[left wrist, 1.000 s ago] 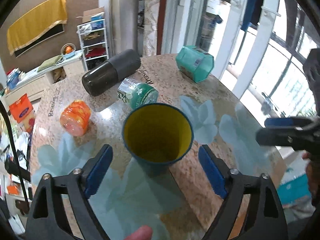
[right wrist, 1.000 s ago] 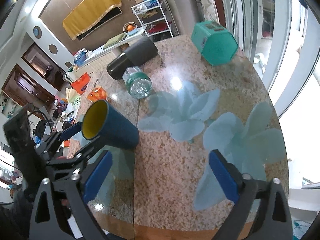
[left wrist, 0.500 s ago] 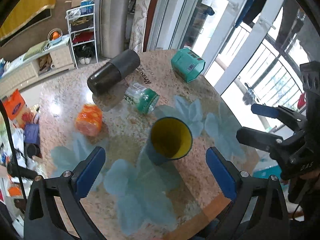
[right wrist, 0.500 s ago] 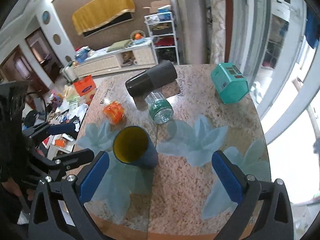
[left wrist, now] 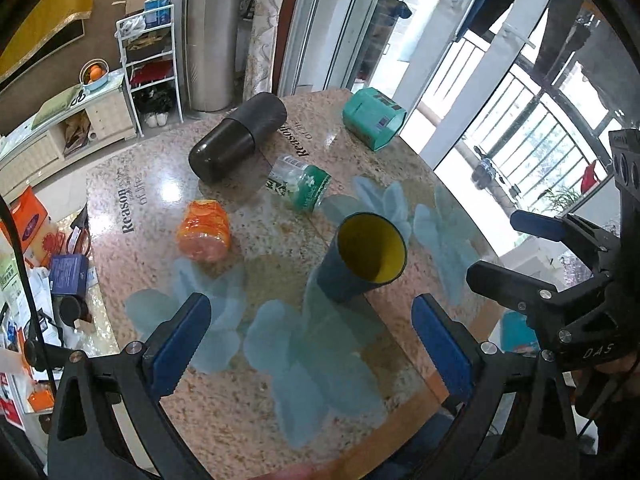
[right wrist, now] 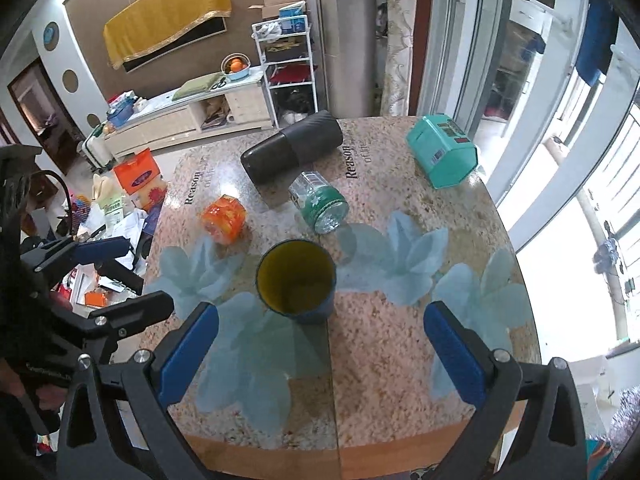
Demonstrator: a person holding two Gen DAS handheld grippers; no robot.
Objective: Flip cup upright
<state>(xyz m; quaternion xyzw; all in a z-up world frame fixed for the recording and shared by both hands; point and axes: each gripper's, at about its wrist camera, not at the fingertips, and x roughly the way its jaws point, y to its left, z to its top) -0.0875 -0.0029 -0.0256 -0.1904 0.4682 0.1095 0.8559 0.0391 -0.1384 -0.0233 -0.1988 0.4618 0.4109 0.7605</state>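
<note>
label text on the green-capped bottle point(left wrist: 303, 187) and teal tin point(right wrist: 443, 149) too small to read

round speckled stone table point(left wrist: 132, 184) with pale blue flower prints carries an upright dark blue cup with yellow inside point(left wrist: 362, 258), a black cylinder lying down point(left wrist: 236, 138), a toppled clear green-labelled bottle point(left wrist: 302, 184), an orange jar point(left wrist: 204, 230) and a teal hexagonal tin point(left wrist: 372, 118).

The blue cup point(right wrist: 295, 283), tipped on its side a second ago beside the green-capped jar point(right wrist: 319, 201), now stands upright; both open grippers point(left wrist: 312, 350) point(right wrist: 320, 354) sit farther back from it.
</note>
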